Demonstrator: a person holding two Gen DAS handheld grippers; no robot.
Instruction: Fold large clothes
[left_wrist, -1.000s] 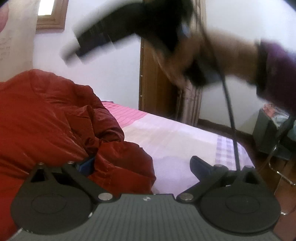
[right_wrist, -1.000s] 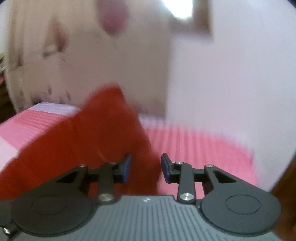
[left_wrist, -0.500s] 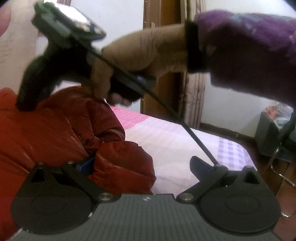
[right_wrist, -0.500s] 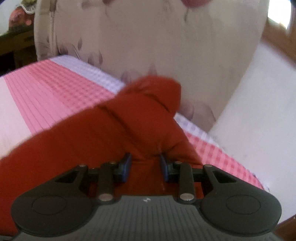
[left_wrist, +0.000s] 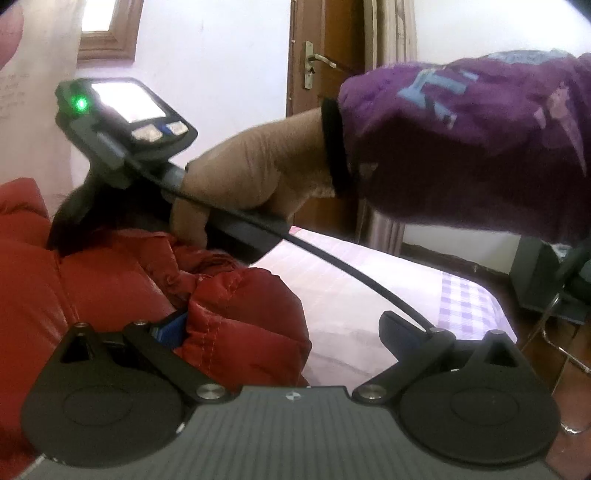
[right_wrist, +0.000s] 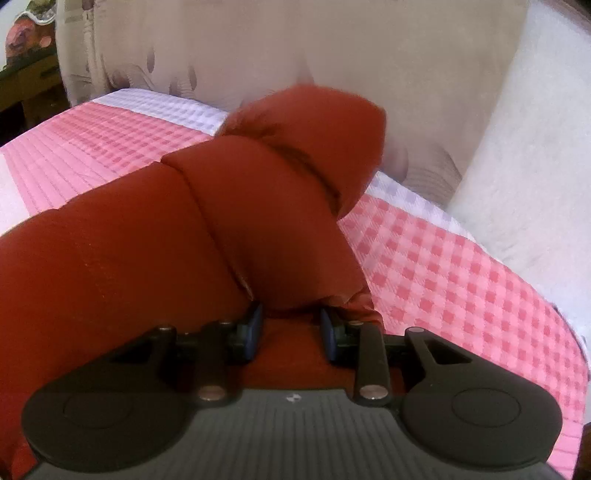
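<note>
A red puffer jacket (left_wrist: 92, 280) lies bunched on the bed. In the left wrist view my left gripper (left_wrist: 280, 328) is wide open, with a fold of the jacket (left_wrist: 243, 317) lying against its left finger. The right gripper's body (left_wrist: 122, 122), held in a gloved hand (left_wrist: 255, 173), comes down on the jacket ahead. In the right wrist view my right gripper (right_wrist: 291, 328) has its jaws partly closed around a padded fold of the jacket (right_wrist: 280, 229); the pads press its sides.
The bed has a pink and white checked sheet (right_wrist: 450, 266) and a pale floral headboard (right_wrist: 258, 48). A wooden door (left_wrist: 325, 74) and a white wall stand behind the bed (left_wrist: 369, 291). A metal chair (left_wrist: 554, 314) stands at the right.
The right gripper swung down from the air onto the jacket and closed around a fold. The left gripper has stayed still and open.
</note>
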